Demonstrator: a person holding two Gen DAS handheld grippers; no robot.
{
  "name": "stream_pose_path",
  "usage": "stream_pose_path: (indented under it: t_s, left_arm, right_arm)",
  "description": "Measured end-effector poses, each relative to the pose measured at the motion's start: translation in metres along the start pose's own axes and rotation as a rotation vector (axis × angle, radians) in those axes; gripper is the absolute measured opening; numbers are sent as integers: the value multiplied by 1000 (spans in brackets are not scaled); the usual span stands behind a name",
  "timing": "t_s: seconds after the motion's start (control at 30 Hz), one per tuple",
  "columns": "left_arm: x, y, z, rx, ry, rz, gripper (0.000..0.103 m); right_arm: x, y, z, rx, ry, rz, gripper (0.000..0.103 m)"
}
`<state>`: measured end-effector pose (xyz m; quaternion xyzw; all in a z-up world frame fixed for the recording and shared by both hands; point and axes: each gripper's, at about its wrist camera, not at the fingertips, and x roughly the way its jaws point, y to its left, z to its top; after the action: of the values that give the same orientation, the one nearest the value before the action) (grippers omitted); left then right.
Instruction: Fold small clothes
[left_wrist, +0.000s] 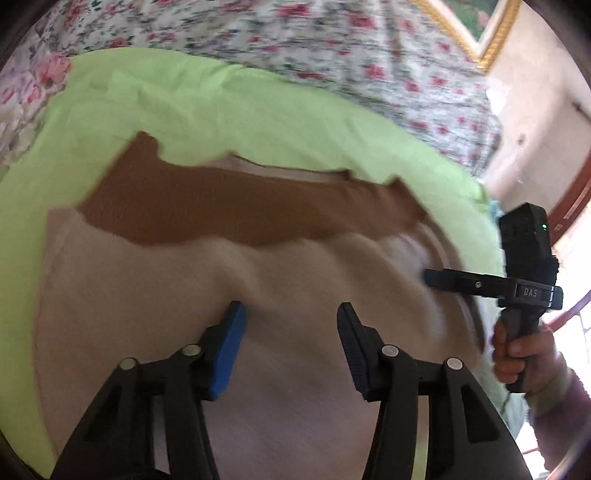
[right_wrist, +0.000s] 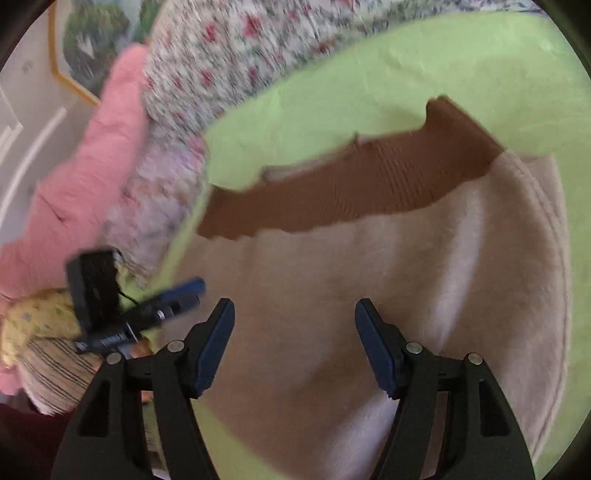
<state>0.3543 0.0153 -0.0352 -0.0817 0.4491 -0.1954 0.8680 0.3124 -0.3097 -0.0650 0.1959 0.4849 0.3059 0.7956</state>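
Note:
A beige fleece garment (left_wrist: 207, 295) with a brown ribbed band (left_wrist: 236, 210) along its far edge lies spread on a light green cloth (left_wrist: 207, 107). It also shows in the right wrist view (right_wrist: 369, 295), with the brown band (right_wrist: 351, 192) beyond. My left gripper (left_wrist: 290, 314) is open just above the beige fabric and holds nothing. My right gripper (right_wrist: 293, 310) is open over the same garment and holds nothing. It shows from the side in the left wrist view (left_wrist: 443, 278), at the garment's right edge. The left gripper shows in the right wrist view (right_wrist: 184, 291) at the garment's left edge.
A floral bedsheet (left_wrist: 332, 48) lies beyond the green cloth. A pink garment (right_wrist: 85, 173), a yellow patterned one (right_wrist: 33, 321) and a striped one (right_wrist: 59, 373) are piled at the left. A gold-framed picture (left_wrist: 484, 29) hangs on the wall.

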Motion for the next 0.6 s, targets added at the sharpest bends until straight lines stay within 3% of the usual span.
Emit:
stream_pose_path:
  t_s: [0.03,0.07,0.1,0.13,0.17,0.23,0.3,0.33,0.43,0.6]
  left_arm:
    - [5,15,8,-19,1,32,49]
    - [9,32,17,-43,-6,56,35]
    - [10,45,21,-64,-9,63,28]
    - [11,64,27,-113,-8,40,15]
    - [11,77,32,-157,-8,9,12]
    - [-1,95,31,-241,-29,-26,12]
    - [-23,90,21,-234,-67,19,20]
    - [-31,85,13,-222,-71,35,26]
    - [-61,67,-22,-224,-86,-18,26]
    - [-91,39,-86,-271,-57,-20,26]
  right_arm:
    - [4,-11,9,16,-9,-23,66]
    - [6,-21,17,29,-29,-37,62]
    - [6,-30,27,39,-57,-71,57]
    - [4,-40,36,53,-89,-131,51]
    - [-3,-53,45,95,-135,-176,50]
    - [-15,-64,50,167,-185,-146,49]
    - [-35,-59,44,181,-218,-160,49]
    - [-48,-51,36,166,-239,-151,49]
    - [-75,-34,7,147,-260,-129,51]
    - [-99,-12,-53,165,-248,-121,52]
